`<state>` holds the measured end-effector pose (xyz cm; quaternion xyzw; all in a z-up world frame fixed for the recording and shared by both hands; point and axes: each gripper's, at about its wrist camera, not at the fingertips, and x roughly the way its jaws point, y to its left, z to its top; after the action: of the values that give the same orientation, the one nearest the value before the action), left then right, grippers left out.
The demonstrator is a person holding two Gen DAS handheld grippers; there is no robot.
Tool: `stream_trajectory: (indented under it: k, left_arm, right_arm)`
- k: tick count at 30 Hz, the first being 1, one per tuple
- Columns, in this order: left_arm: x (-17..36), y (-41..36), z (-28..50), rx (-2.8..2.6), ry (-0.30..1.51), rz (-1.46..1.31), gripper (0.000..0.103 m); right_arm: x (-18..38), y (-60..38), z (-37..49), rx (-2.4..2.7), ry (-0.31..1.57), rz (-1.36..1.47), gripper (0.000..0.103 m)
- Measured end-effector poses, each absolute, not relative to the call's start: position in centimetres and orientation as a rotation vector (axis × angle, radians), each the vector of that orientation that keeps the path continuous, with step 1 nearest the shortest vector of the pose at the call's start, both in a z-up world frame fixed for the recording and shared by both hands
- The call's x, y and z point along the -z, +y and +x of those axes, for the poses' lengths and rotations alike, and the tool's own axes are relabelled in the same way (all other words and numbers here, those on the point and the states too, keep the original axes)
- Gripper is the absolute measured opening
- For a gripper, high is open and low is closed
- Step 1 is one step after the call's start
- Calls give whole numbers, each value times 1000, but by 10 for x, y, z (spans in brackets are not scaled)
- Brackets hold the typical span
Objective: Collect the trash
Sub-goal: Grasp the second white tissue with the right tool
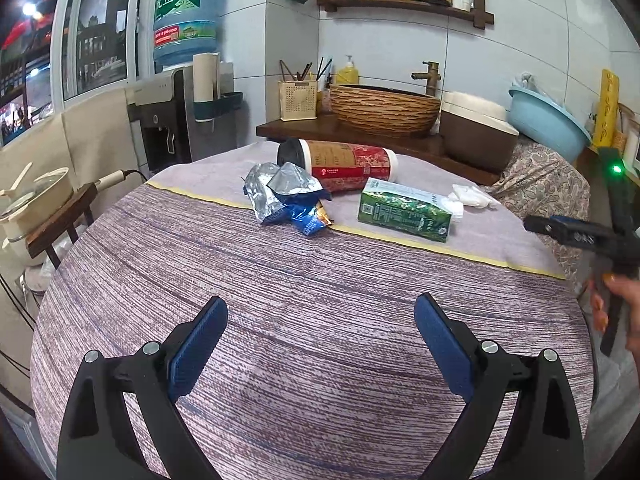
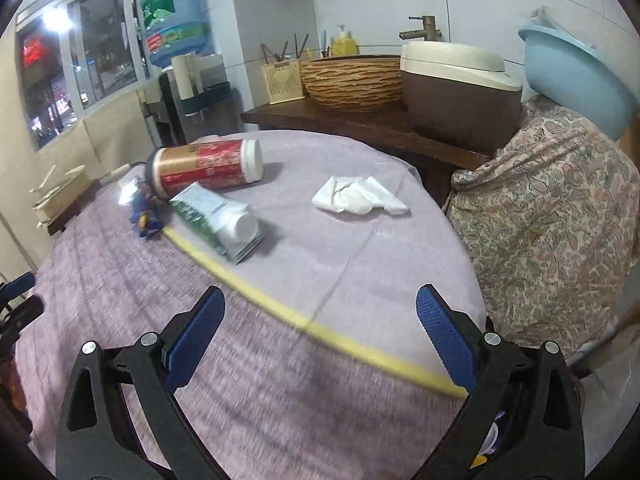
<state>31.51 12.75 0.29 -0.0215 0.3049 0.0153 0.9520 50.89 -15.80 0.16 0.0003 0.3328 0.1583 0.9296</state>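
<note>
Purple woven cloth covers the round surface (image 1: 280, 300), and all the trash lies at its far side: a crumpled foil snack wrapper (image 1: 282, 196), a red cylindrical canister (image 1: 344, 164) on its side just behind it, a green drink carton (image 1: 404, 210) beside them, and a crumpled white tissue (image 2: 358, 196) set apart to the right. Both the left gripper (image 1: 320, 344) and the right gripper (image 2: 320, 340) hover short of the pile with jaws spread wide, holding nothing. My worry is the canister: lying on its side, it may roll if nudged, and the slick wrapper could slip from a shallow pinch. Only the right wrist view shows the carton's white cap and the tissue in full; only the left view shows the whole wrapper and the person's hand (image 1: 616, 304) on the other tool.
</note>
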Motion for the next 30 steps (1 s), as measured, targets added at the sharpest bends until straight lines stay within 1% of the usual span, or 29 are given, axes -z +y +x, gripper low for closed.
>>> stream_trajectory:
  k: [7,11,13,15,16,17,19,21,24,30]
  left_arm:
    - [6,138,338,-25,663,-41,93]
    - [7,142,350,-20,670,-40,93]
    - [7,143,356,-17,673,-38,93]
    - [7,146,363,-18,676,-36,93]
    - [7,147,366,-20,677,-38,93]
    - [7,149,370,-23,678,-41,93]
    - [6,154,378,-26,679,-63,93]
    - [5,158,386,-33,679,-83,93]
    - [4,157,397,-47,671,-88,93]
    - [3,151,431,-63,674,-74,93]
  right_arm:
    - [12,-134,597,-279,757,-94,95]
    - [18,-119,630,-241,776,-173,95]
    - [24,-113,646,-227,794,-200,90]
    - [31,-111,658,-213,829,-216,75]
    - [34,-111,662,-210,843,-216,70]
    - [36,-112,665,-212,852,-208,61]
    - [36,-116,668,-209,852,-166,52]
    - [35,-120,668,-199,851,-153,33]
    - [33,-121,663,-206,835,-164,26]
    - [21,-122,639,-216,757,-196,25]
